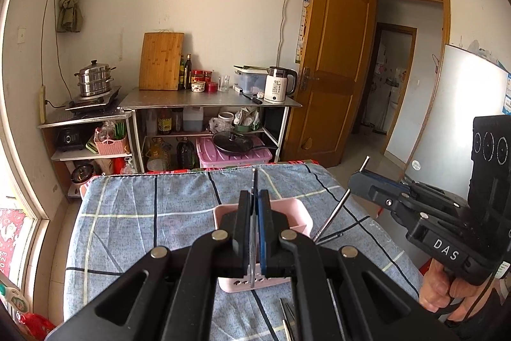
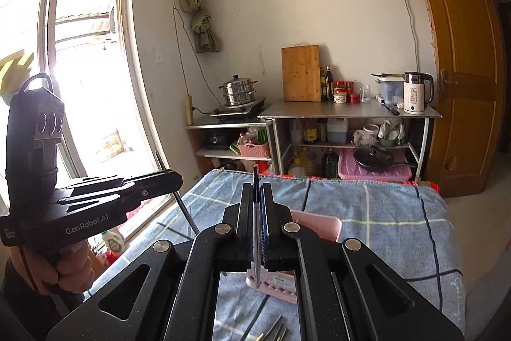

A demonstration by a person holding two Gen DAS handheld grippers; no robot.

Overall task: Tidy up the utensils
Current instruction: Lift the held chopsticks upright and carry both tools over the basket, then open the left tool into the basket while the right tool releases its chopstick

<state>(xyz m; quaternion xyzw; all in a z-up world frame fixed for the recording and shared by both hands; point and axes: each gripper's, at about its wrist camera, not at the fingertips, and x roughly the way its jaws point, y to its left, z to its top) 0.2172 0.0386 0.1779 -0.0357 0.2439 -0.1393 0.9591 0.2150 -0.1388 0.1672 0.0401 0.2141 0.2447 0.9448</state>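
My left gripper [image 1: 254, 197] is shut on a thin metal chopstick [image 1: 254, 178] that stands upright between its pads. It hangs over a pink utensil holder [image 1: 300, 213] on the blue checked cloth. My right gripper [image 2: 256, 190] is shut on a second metal chopstick [image 2: 255, 174], also above the pink holder [image 2: 322, 224]. Each gripper shows in the other's view: the right gripper [image 1: 357, 179] with its slanted chopstick [image 1: 333, 213], and the left gripper [image 2: 174, 178] with its chopstick [image 2: 183, 205]. Both are lifted off the table.
More metal utensils [image 1: 287, 312] lie on the cloth near the front edge, also seen as utensils [image 2: 271, 331]. The table [image 1: 134, 213] ends ahead at steel kitchen shelves [image 1: 207, 101]. A window [image 2: 80, 69] is on the left and a wooden door [image 1: 332, 69] on the right.
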